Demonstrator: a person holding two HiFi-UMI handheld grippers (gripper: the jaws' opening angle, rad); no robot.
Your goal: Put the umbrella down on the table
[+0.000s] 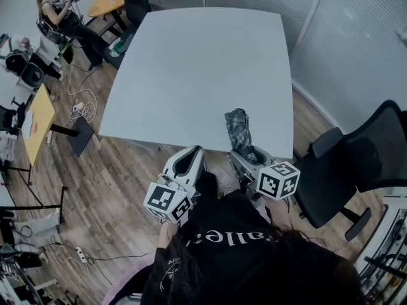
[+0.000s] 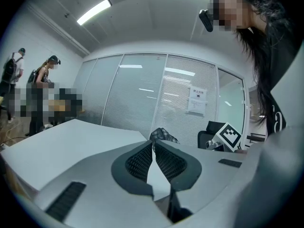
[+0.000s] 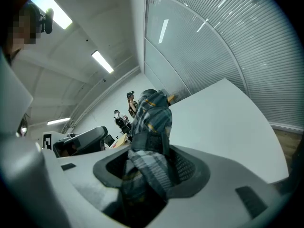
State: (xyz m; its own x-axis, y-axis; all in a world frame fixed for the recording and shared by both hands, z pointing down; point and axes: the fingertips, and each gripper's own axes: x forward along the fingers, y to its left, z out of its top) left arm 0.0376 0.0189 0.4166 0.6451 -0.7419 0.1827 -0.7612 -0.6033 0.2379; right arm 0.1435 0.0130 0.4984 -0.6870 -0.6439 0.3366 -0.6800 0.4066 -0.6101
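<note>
Two grippers are held at the near edge of the white table point(image 1: 191, 62). The folded plaid umbrella point(image 1: 238, 124) is clamped at one end in the right gripper point(image 1: 247, 159) and projects over the tabletop, presumably so it can be laid flat. Contact with the surface cannot be told. The left gripper point(image 1: 189, 161) is empty, jaws pressed together, evidently not needed. Lowering and release are judged outstanding.

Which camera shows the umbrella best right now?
The right gripper view: the plaid umbrella is close up, clamped in the right gripper. The head view shows it from above, over the table edge; the left gripper view shows only its tip.
</note>
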